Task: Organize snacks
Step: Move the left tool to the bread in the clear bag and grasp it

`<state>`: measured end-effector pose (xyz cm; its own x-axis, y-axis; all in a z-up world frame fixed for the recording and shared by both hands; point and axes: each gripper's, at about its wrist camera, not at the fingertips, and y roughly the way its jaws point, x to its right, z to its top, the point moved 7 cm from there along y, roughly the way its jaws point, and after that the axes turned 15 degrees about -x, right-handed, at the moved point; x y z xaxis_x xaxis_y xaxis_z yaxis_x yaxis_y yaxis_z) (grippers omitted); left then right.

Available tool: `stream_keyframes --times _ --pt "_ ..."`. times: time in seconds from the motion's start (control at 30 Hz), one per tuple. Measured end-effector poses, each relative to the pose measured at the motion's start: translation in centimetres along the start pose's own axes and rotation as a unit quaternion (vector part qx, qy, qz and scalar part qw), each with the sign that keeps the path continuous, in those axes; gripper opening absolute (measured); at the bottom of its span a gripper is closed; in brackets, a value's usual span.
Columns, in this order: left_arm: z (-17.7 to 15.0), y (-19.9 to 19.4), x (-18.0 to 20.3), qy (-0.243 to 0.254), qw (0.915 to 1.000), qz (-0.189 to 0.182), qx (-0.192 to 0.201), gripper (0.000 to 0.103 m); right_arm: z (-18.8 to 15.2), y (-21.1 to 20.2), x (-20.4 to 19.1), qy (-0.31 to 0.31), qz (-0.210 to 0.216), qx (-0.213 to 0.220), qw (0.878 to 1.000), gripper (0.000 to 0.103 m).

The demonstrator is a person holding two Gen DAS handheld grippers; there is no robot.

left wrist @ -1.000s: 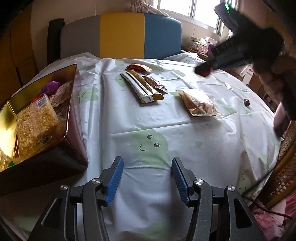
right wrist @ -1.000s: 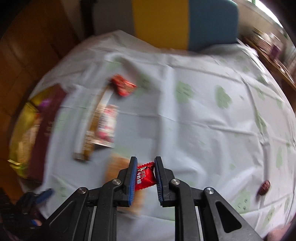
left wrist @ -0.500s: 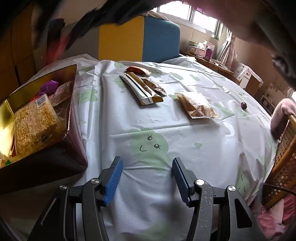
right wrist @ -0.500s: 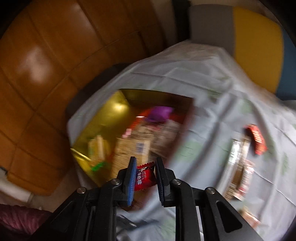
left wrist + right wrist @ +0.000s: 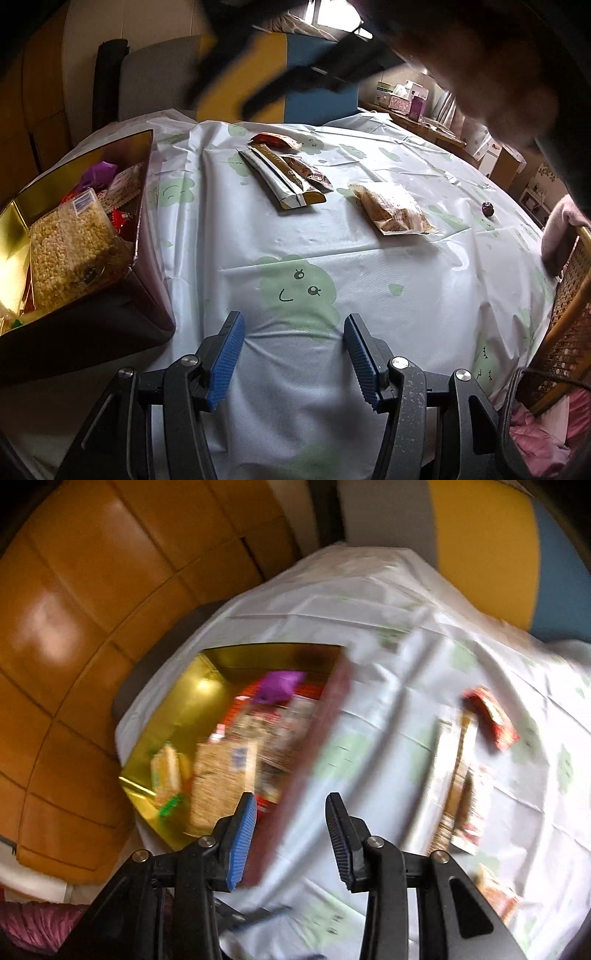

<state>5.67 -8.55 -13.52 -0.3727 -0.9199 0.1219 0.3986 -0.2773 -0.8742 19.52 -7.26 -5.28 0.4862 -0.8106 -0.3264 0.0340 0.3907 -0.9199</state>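
Cloud-print tablecloth point(image 5: 369, 266), gold-lined box point(image 5: 22, 206), tricolour headboard point(image 5: 480, 535)

No lettering can be read in either view. The white label point(image 5: 84, 202) on the puffed-grain pack in the gold box point(image 5: 74, 173) carries blue print too small to make out, and the sachets point(image 5: 291, 177) on the desk show printing that stays illegible. The right wrist view is blurred

Bare tablecloth point(image 5: 369, 280) lies clear ahead of the left gripper point(image 5: 293, 354) — the box wall point(image 5: 147, 236) blocks its left, packets point(image 5: 284, 173) lie farther off.
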Motion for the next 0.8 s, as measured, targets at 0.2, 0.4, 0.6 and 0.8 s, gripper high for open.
stream_keyframes --times 0.2,0.4,0.6,0.8 --pt "0.1 0.1 0.0 0.001 1.0 0.003 0.0 0.057 -2.9 -1.4 6.0 0.063 -0.021 0.004 0.998 0.039" --pt "0.2 0.2 0.0 0.002 1.0 0.008 -0.002 0.057 -6.6 -2.1 11.9 0.132 -0.046 0.003 0.99 0.042" --pt "0.2 0.2 0.0 0.004 0.9999 0.012 -0.005 0.058 -10.0 -2.2 16.5 0.169 -0.08 -0.014 0.982 0.042" --pt "0.4 0.3 -0.1 0.003 0.9997 0.017 -0.019 0.059 -12.0 -2.7 20.9 0.234 -0.121 -0.015 0.965 0.042"
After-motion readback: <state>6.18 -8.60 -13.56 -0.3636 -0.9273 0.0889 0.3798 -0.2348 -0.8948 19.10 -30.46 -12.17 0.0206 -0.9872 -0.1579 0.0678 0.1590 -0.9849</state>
